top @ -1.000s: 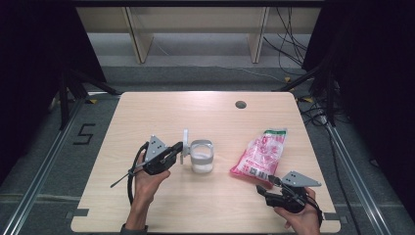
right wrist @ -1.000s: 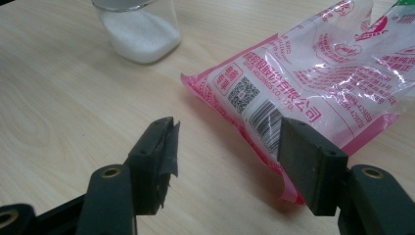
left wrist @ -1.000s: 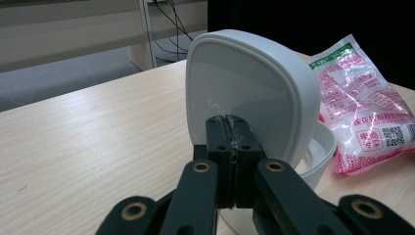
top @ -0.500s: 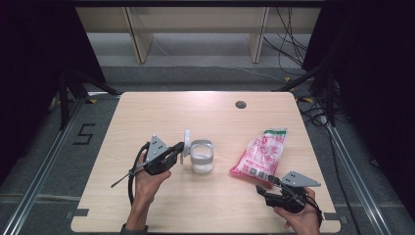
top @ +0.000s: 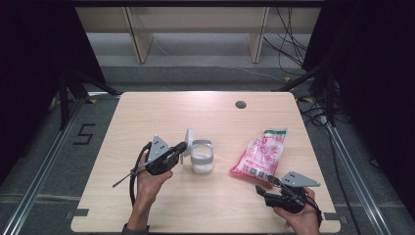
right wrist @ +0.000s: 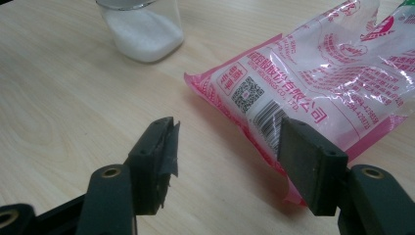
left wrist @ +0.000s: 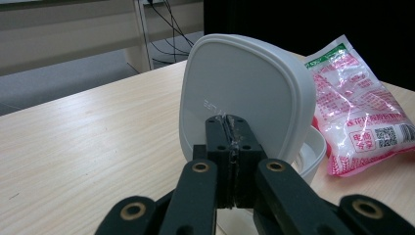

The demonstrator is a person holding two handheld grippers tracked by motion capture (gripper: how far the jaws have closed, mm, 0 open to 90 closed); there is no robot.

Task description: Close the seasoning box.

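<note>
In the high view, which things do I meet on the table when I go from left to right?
left gripper → jar → pink bag → right gripper

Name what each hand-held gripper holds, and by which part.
Left hand-held gripper pinches the white lid at its lower edge, above the jar. Right hand-held gripper holds nothing.

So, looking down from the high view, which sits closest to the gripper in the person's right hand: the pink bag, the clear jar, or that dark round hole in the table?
From the right gripper:
1. Pink bag, just beyond its jaws, right side of the table.
2. Clear jar, mid-table, to the left.
3. Dark round hole, near the table's far edge.
</note>
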